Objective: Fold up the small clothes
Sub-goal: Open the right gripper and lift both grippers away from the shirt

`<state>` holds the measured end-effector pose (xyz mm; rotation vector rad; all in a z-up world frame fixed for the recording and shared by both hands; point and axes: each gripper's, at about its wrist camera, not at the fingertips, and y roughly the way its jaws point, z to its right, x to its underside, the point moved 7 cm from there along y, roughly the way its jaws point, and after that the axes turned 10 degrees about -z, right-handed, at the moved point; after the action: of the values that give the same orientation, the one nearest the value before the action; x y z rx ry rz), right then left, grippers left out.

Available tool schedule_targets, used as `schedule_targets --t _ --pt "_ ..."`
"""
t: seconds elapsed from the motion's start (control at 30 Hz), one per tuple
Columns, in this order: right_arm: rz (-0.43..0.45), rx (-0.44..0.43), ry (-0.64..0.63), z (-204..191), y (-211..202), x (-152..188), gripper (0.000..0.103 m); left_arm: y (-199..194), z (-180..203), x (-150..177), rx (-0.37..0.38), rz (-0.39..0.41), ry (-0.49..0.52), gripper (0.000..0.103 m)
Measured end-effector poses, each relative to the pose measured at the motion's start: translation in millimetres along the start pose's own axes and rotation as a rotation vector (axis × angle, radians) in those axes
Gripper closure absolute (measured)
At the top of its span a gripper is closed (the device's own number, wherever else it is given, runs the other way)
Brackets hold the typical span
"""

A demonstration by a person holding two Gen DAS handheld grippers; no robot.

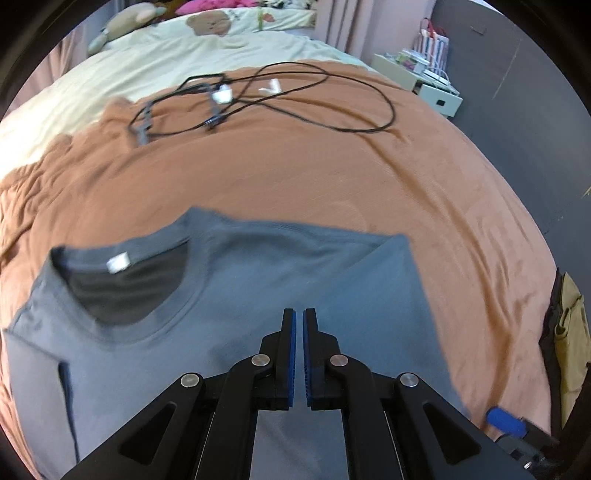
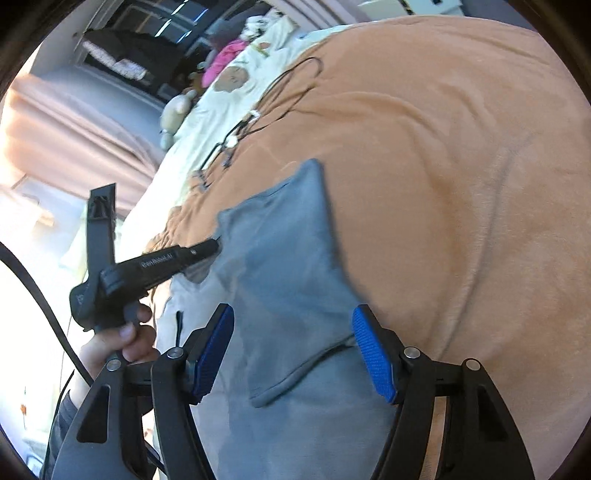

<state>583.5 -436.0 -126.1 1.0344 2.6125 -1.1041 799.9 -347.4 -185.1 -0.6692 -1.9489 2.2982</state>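
Observation:
A grey T-shirt [image 1: 258, 280] lies flat on the orange blanket [image 1: 332, 177], collar [image 1: 125, 328] and white label [image 1: 119, 263] to the left. My left gripper [image 1: 299, 314] hovers over its chest, shut, with nothing between the blue pads. In the right wrist view the same shirt [image 2: 288, 258] has a sleeve [image 2: 291, 362] folded in over the body. My right gripper [image 2: 291, 314] stands open above that sleeve, its pads apart from the cloth. The left gripper [image 2: 212, 245] shows there too, its tip at the shirt's far edge, held by a hand [image 2: 122, 343].
A black cable [image 1: 258, 99] with a white plug lies tangled farther up the blanket. Cream bedding with a bear print [image 1: 207, 26] and a plush toy [image 1: 125, 22] lie behind. A bedside drawer unit [image 1: 424, 81] stands right; a tan bag [image 1: 569, 332] hangs at the bed's right edge.

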Motion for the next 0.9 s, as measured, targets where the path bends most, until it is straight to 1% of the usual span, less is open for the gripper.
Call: schedule_targets --t 0.03,0.13,0.2,0.3,0.37,0.47,0.5,0.57,0.67,0.77,0.8,0.9 --pt "-0.011 0.004 -0.018 -1.8 6.8 2.5 0.058 0.6 -2.8 3.3 0.000 -0.003 -0.004 0.100" --pt "-0.030 0.020 -0.035 3.8 22.6 3.1 0.067 4.1 -12.7 16.0 -0.003 -0.018 -0.020 0.100" --pt "-0.039 0.031 -0.052 6.0 31.8 3.2 0.070 8.3 -16.7 24.0 0.001 -0.027 -0.025 0.100" --pt "-0.028 0.025 -0.082 -0.2 39.9 -1.6 0.070 15.6 -18.0 31.7 0.008 -0.040 -0.021 0.100" --pt "-0.037 0.016 -0.086 -5.7 47.0 -3.2 0.070 20.6 -16.0 35.4 0.014 -0.050 -0.010 0.100" --pt "-0.049 0.035 -0.091 -5.2 54.3 -2.1 0.070 29.1 -12.8 37.9 0.016 -0.060 0.006 0.100" --pt "-0.060 0.052 -0.093 -2.1 59.1 -1.9 0.070 32.8 -12.7 38.4 0.016 -0.063 0.005 0.100" --pt "-0.092 0.065 -0.077 -2.0 65.9 -1.4 0.074 38.6 -13.7 39.3 0.017 -0.068 -0.003 0.100" --pt "-0.142 0.063 -0.074 -6.1 66.4 1.8 0.075 42.4 -16.0 40.1 0.018 -0.067 -0.014 0.100" --pt "-0.180 0.089 -0.104 -12.9 67.2 6.5 0.075 39.9 -18.3 42.0 0.013 -0.073 -0.025 0.100" --pt "-0.187 0.098 -0.112 -17.0 69.7 3.4 0.075 37.8 -19.4 43.7 0.012 -0.076 -0.032 0.100" --pt "-0.200 0.091 -0.105 -23.2 67.7 0.9 0.075 29.8 -24.3 50.6 0.007 -0.084 -0.048 0.100"
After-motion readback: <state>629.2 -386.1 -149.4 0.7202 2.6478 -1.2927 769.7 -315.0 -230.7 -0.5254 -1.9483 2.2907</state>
